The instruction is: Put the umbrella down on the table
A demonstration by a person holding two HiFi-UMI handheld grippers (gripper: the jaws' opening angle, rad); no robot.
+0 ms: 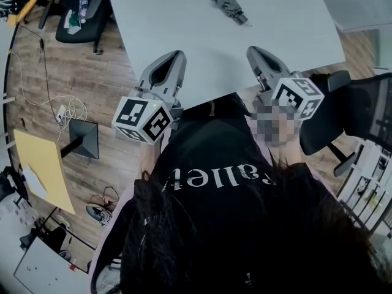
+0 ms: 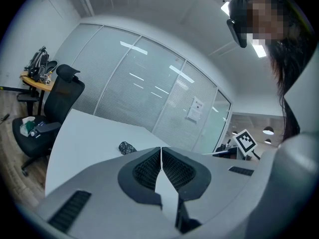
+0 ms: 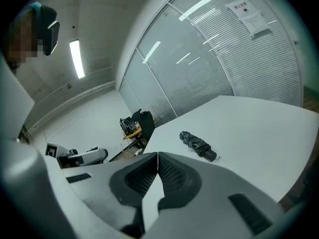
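Starting on the left: the left gripper hangs over the near edge of the pale grey smooth-topped table. Its own view shows the jaws pressed together with nothing between them.

Further right, and well away from both tools, the folded dark grey fabric umbrella lies flat on the table toward the far side, all by itself. It's small in the left gripper view and clearer in the right one, handle end pointing toward the camera.

The right gripper is the same story: jaws closed tip to tip, empty, near the table's front edge.

So I'd say the put-down is basically done. The next move doesn't call for much, just keeping both tools clear of the umbrella so it doesn't get nudged.
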